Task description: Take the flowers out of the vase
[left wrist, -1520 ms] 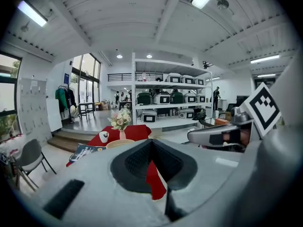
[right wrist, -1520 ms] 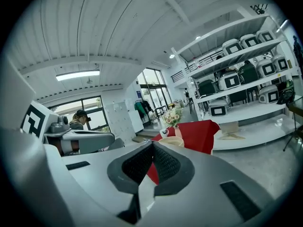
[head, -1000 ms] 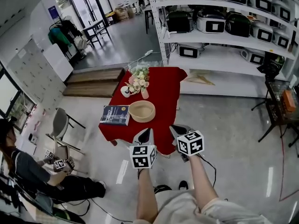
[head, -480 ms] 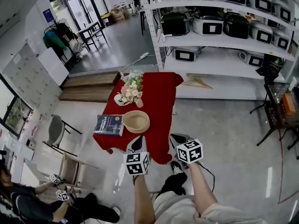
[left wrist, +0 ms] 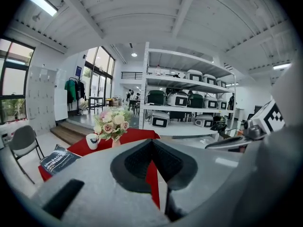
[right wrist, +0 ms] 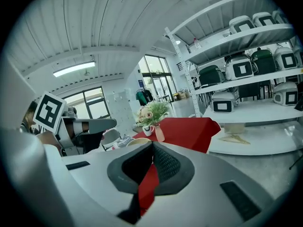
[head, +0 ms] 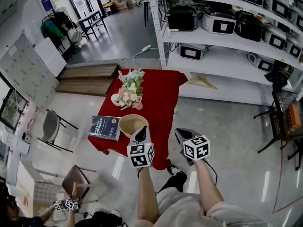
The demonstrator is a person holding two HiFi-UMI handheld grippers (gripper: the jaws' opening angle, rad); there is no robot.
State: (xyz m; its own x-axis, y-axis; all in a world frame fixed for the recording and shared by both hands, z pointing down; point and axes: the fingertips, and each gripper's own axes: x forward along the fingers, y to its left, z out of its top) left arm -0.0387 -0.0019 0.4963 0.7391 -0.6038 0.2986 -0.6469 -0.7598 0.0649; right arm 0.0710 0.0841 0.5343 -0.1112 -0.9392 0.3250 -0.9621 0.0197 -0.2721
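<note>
At the far left of the red surface (head: 163, 91), the flowers (head: 129, 88) stand in a pink vase (head: 138, 106), not yet taken out. White cup (head: 115, 99) just left of the vase. Near end: bowl (head: 130, 125), and a book (head: 104, 127) to its left.

Left tongs (head: 140, 135): over the near edge, beside the bowl, well short of the vase. Right tongs (head: 182, 136): past the near right corner, over the floor.

Left gripper view: tongs (left wrist: 152, 143) pinched together, nothing between them. Flowers (left wrist: 111, 122), vase (left wrist: 116, 142), cup (left wrist: 93, 141) and book (left wrist: 57, 158) show beyond them. The bowl does not show here. A grey chair (left wrist: 23, 141) stands at far left.

Right gripper view: tongs (right wrist: 152, 145) likewise closed and empty. Flowers (right wrist: 151, 112), vase (right wrist: 159, 132) and cup (right wrist: 147, 130) sit ahead, with the bowl rim (right wrist: 137, 140) just above the jaw tips. The left tongs' marker cube (right wrist: 49, 112) is seen at left.

Head view only: a second person's hands with marker cubes (head: 71, 205) at the near left. White shelves (head: 222, 37) with appliances stand beyond the surface in all three views.
</note>
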